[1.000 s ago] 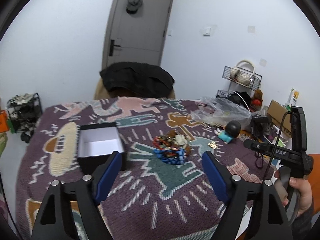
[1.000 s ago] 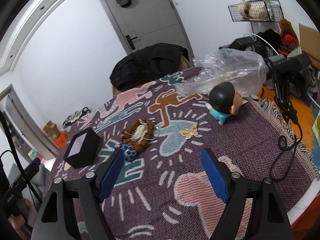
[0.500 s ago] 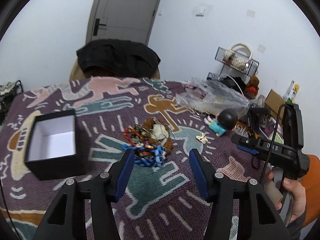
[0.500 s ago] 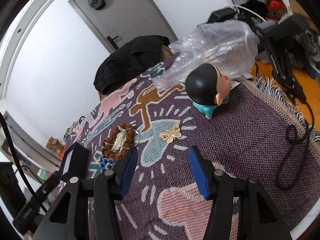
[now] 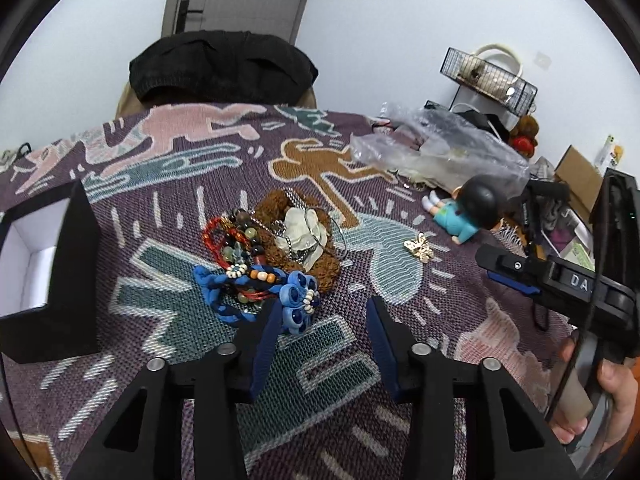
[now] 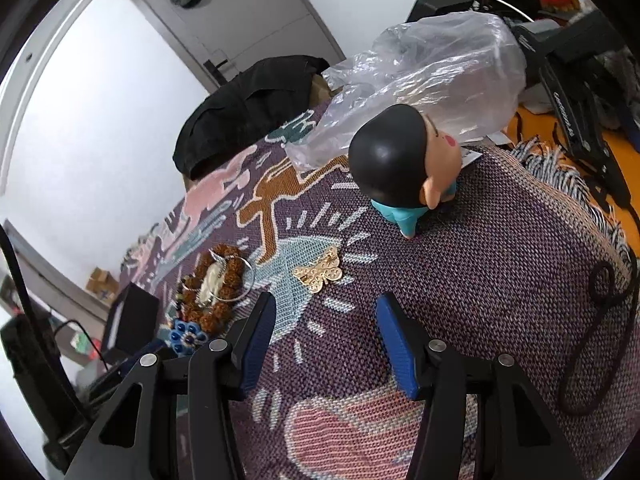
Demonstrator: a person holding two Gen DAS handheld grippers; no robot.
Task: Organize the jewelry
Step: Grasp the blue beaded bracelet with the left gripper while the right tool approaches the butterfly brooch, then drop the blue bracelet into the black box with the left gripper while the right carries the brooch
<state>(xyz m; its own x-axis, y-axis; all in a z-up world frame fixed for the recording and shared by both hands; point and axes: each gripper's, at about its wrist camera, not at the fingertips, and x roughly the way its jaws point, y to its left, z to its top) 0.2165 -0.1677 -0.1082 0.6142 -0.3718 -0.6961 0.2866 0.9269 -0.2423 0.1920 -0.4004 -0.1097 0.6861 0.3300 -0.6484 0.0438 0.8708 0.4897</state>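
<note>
Jewelry is lying heaped on the cloth; left gripper, half-narrowed after closing, and right gripper, half-wide, are gripping nothing.

The black square box with a white lining ran off the left edge of the left wrist view; in the right wrist view only a dark corner of it showed. The tangled heap of beaded bracelets and chains overlapped too much to count pieces. The left gripper's blue-padded finger covered part of the blue flower-shaped bead cluster. The person's hand was cut by the right edge. The wire basket's contents were too small to identify.
</note>
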